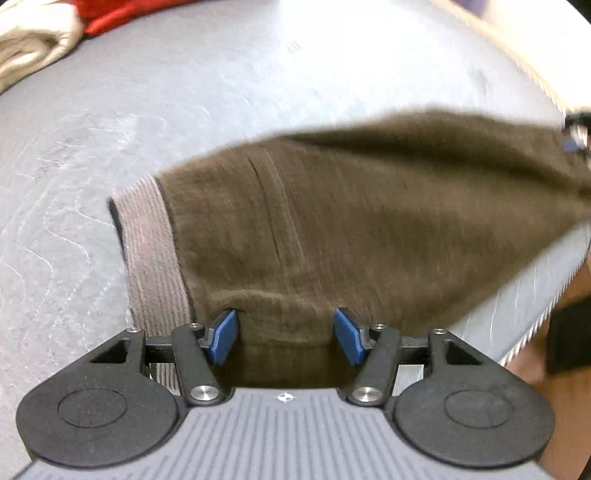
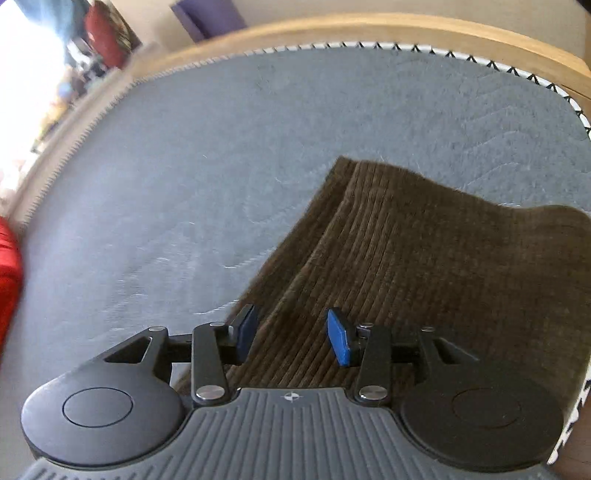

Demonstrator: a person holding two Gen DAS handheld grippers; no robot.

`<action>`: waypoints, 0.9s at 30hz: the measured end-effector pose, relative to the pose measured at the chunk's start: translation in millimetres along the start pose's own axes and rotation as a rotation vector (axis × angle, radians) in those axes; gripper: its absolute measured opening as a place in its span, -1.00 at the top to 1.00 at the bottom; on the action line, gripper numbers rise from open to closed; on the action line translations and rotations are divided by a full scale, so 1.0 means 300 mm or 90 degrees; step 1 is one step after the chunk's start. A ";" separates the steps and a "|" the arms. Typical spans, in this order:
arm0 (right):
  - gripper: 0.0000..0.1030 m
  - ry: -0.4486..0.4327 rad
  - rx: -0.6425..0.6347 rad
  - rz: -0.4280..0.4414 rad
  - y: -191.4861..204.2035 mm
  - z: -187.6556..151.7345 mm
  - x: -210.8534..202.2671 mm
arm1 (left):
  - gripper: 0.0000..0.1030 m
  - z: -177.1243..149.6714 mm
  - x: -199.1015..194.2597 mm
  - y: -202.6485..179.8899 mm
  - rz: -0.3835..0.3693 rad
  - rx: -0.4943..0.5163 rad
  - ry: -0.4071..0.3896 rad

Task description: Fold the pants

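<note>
Pants: brown corduroy pants [image 1: 332,221] lie on the grey mattress [image 1: 184,110], along its near edge, pale ribbed waistband [image 1: 155,251] toward the left.
Left gripper: left gripper [image 1: 286,334] hangs over the cloth near the waistband, jaws released, pads clear of the fabric.
Right gripper: right gripper [image 2: 291,334] sits above the other end of the pants [image 2: 406,266], jaws parted, nothing grasped.
Progress: the pants look laid flat, perhaps leg on leg; the crosswise folds seem left to do.
Unclear: both views are blurred; layer count and the far right end are cut off.
Elsewhere: red and cream clothes [image 1: 74,22] lie at the far left corner.

grey mattress [image 2: 221,166], wooden frame [image 2: 369,27], red cloth [image 1: 122,16]
</note>
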State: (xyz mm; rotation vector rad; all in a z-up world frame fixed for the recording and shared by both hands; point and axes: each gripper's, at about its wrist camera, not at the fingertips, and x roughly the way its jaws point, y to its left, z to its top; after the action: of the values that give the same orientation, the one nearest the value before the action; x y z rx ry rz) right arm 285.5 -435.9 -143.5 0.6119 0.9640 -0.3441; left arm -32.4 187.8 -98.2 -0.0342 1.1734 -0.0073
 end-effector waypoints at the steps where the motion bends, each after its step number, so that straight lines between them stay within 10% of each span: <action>1: 0.12 0.004 0.003 -0.008 0.009 0.001 0.022 | -0.25 0.005 -0.006 0.004 0.005 -0.003 -0.011; 5: 0.21 -0.024 -0.055 -0.074 0.079 -0.002 0.048 | -0.25 0.038 -0.048 -0.005 0.042 0.016 -0.079; 9: 0.95 -0.039 -0.063 -0.104 0.085 0.021 0.064 | -0.25 0.105 -0.069 0.005 0.062 -0.022 -0.122; 14: 0.97 -0.195 0.094 -0.013 0.012 0.089 -0.039 | -0.25 0.154 -0.027 -0.032 0.078 -0.017 -0.107; 20: 0.67 -0.076 0.082 0.020 -0.060 0.128 0.022 | -0.24 0.144 0.043 -0.052 0.115 0.007 -0.060; 23: 0.57 -0.113 0.099 0.007 -0.122 0.137 -0.038 | 0.24 0.114 0.111 -0.012 0.166 0.011 0.018; 27: 0.48 -0.142 0.070 -0.002 -0.219 0.149 -0.115 | 0.33 0.101 0.108 0.010 0.188 -0.005 0.043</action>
State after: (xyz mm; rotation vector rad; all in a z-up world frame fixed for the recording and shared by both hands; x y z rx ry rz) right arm 261.7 -514.9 -117.2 0.6572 0.7363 -0.4611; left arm 8.1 190.7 -116.3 0.1340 1.2364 0.2586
